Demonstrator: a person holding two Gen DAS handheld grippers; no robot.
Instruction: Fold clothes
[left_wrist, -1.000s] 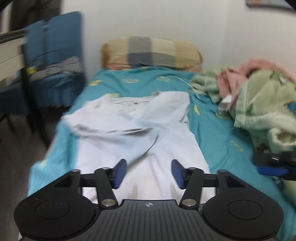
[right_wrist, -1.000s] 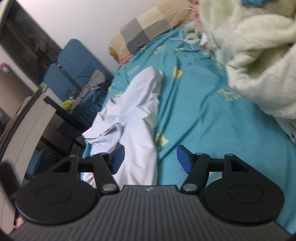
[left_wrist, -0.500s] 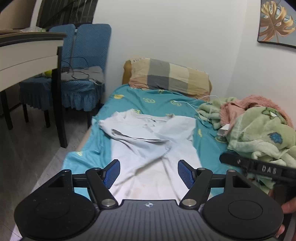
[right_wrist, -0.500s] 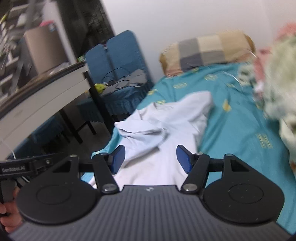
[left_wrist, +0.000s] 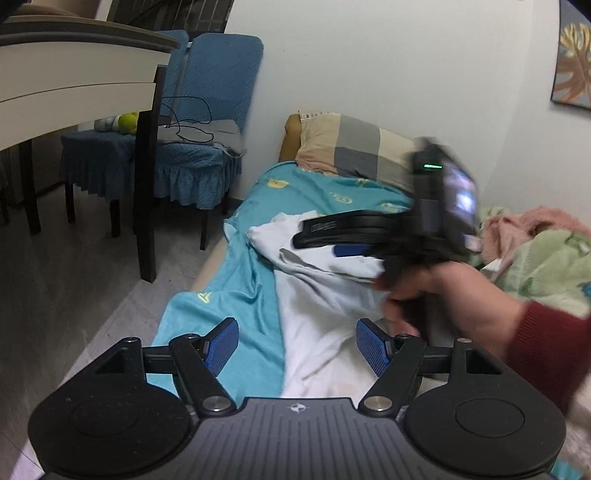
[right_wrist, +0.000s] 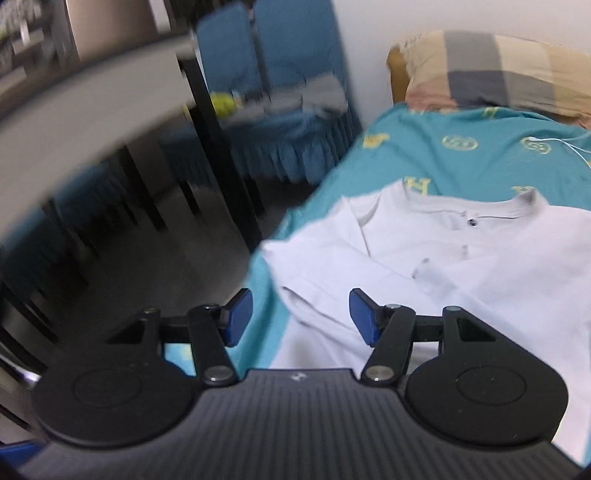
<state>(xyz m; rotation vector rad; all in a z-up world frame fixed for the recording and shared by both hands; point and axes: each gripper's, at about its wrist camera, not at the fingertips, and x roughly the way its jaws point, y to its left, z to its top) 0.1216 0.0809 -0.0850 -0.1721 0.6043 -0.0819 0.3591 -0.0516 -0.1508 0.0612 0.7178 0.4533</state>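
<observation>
A bed (left_wrist: 255, 291) covered by a teal sheet with yellow printed emblems fills the middle of both views, with a checked pillow (left_wrist: 354, 151) at its head against the white wall. Beside the bed stand a pale table with dark legs (left_wrist: 77, 99) and blue-covered chairs (left_wrist: 207, 110) carrying a grey cloth and a black cable. On the far side of the mattress lies a rumpled heap of green and pink blankets (left_wrist: 546, 254). The white shirt (right_wrist: 461, 266) lies on the sheet near the bed's table-side edge, its buttoned neckline toward the pillow and one sleeve folded across the chest. The right gripper (right_wrist: 301, 314) hovers over that folded sleeve edge, jaws apart with cloth showing below them but nothing pinched — they have just been closing a little. In the left wrist view it is blurred, held in a hand (left_wrist: 443, 295) with a dark red sleeve. The left gripper (left_wrist: 297, 349) hangs over the shirt's lower part and the sheet, jaws spread and empty, having just been opening.
</observation>
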